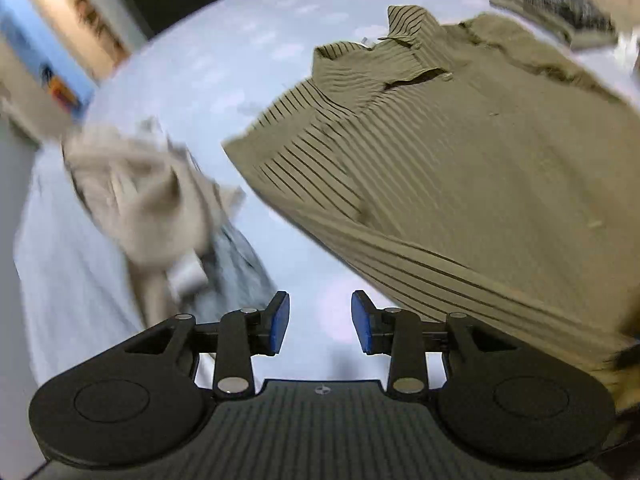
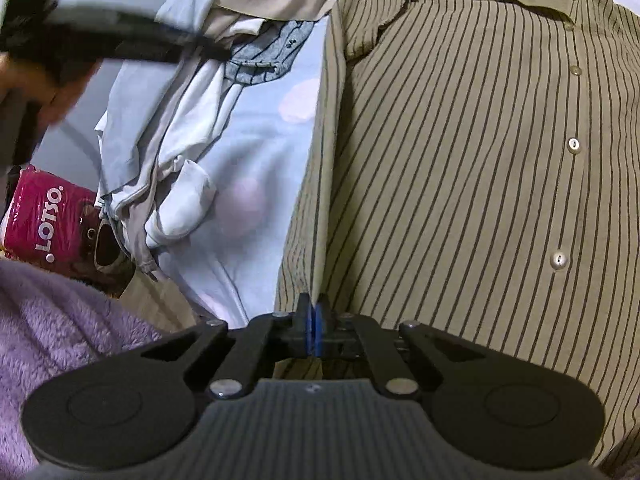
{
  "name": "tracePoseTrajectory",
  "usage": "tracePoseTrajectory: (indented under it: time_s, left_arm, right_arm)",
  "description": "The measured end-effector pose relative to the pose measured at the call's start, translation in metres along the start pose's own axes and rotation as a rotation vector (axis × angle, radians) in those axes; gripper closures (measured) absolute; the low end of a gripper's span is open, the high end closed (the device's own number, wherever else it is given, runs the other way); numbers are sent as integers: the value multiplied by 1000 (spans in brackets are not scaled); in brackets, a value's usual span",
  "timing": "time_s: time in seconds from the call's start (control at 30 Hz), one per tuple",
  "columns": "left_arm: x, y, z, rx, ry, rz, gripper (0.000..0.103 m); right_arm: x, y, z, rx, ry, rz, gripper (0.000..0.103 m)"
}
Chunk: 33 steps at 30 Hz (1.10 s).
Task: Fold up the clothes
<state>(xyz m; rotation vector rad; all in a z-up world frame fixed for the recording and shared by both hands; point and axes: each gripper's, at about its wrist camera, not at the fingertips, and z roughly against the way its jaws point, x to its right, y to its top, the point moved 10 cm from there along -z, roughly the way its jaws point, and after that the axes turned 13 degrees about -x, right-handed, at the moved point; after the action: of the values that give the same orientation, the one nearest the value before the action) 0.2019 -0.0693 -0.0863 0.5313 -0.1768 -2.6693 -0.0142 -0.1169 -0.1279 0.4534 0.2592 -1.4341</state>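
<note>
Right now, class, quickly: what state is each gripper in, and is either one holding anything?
Left gripper: open, nothing between its blue pads.
Right gripper: shut on the side edge of the olive striped button-up shirt.

Shirt point(image 2: 460, 160) flat on bed point(image 2: 256, 152); clothes pile point(image 2: 192, 92) left of it, apart.

Right gripper point(image 2: 314, 322) pinches the striped shirt point(image 2: 460, 184) — at its edge.

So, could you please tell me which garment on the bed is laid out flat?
The olive striped button shirt; the beige, white and grey clothes beside it lie crumpled in a heap.
</note>
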Motion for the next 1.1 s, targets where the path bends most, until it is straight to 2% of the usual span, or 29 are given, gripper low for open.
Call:
tracePoseTrajectory:
  time_s: [0.17, 0.3, 0.43, 0.6, 0.87, 1.0, 1.1]
  left_arm:
    - [-9, 31, -43, 22, 207, -285, 71]
    - [-10, 43, -81, 64, 413, -592, 71]
    - [-9, 49, -121, 82, 553, -881, 71]
    - [-28, 68, -153, 81, 626, -1008, 71]
    - [-32, 79, -189, 142, 771, -1382, 71]
    - [-30, 81, -198, 171, 799, -1434, 100]
    - [-30, 86, -193, 194, 820, -1430, 101]
  right_arm:
    - [14, 1, 0, -38, 34, -47, 101]
    - [14, 1, 1, -52, 45, -46, 101]
    - [18, 2, -1, -70, 60, -59, 101]
    - [26, 7, -4, -87, 79, -102, 101]
    - [34, 8, -9, -113, 94, -130, 101]
    - [33, 7, -6, -115, 98, -124, 101]
    - [32, 5, -3, -111, 101, -120, 101]
